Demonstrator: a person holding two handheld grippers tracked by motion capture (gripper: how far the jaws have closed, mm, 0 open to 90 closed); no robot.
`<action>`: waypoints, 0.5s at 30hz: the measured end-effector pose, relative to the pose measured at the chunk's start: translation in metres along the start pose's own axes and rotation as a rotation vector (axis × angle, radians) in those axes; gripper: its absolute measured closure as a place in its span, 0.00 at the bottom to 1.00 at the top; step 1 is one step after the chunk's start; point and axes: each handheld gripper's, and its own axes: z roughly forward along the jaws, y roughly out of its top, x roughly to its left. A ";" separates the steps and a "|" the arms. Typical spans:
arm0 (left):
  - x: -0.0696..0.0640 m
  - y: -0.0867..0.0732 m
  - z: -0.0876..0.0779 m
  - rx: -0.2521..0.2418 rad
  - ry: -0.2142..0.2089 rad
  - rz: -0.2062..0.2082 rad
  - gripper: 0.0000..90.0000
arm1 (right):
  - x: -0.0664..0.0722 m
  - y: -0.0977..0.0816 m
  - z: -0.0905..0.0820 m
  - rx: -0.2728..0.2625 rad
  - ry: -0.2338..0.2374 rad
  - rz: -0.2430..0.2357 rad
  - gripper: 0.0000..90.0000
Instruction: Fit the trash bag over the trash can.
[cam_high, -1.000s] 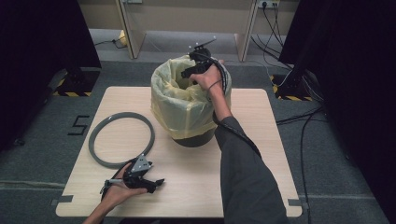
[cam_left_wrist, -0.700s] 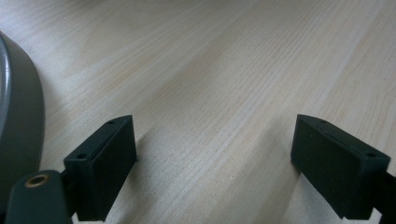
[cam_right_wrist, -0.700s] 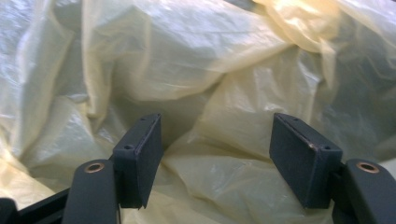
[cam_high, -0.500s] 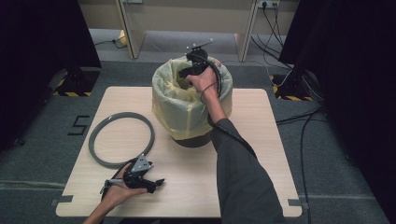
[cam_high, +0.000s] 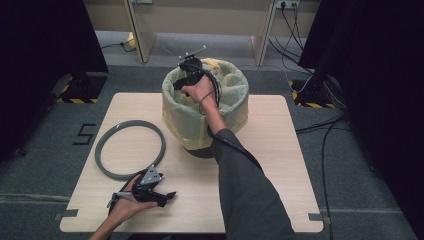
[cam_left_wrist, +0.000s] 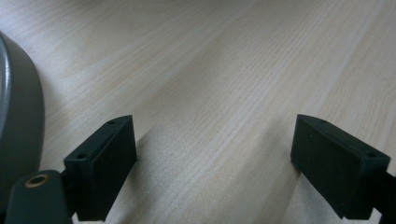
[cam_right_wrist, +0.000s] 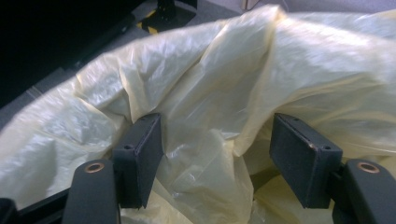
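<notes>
- High view, upper middle of the frame: the right gripper (cam_high: 192, 70) is held over the far left rim of a bin (cam_high: 200, 152) lined with a yellow bag (cam_high: 187, 120), which folds down over the bin's outside.
- Right gripper view: its two black jaws stand apart, with crumpled folds of the bag (cam_right_wrist: 210, 116) between and behind them; the pads (cam_right_wrist: 140, 156) do not press on the plastic.
- The bin stands at the middle of the table (cam_high: 280, 145), toward its far edge.
- High view, lower left of the frame: the left gripper (cam_high: 167, 196) rests in the person's hand on the table's near edge, just below a grey ring (cam_high: 102, 150) that lies flat to the left of the bin.
- Left gripper view: its jaws are wide apart over bare wood (cam_left_wrist: 224, 84), nothing between them; the ring's edge (cam_left_wrist: 21, 121) shows at the left of the frame.
</notes>
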 end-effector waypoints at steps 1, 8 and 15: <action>0.000 0.000 0.000 0.000 0.000 0.000 0.14 | -0.001 0.001 -0.003 -0.008 0.001 0.010 0.39; 0.000 0.000 0.000 -0.001 0.001 -0.002 0.14 | -0.019 0.006 -0.037 -0.068 -0.027 0.043 0.38; 0.000 0.000 0.000 -0.001 0.001 -0.002 0.14 | -0.039 0.006 -0.070 -0.101 -0.037 0.069 0.38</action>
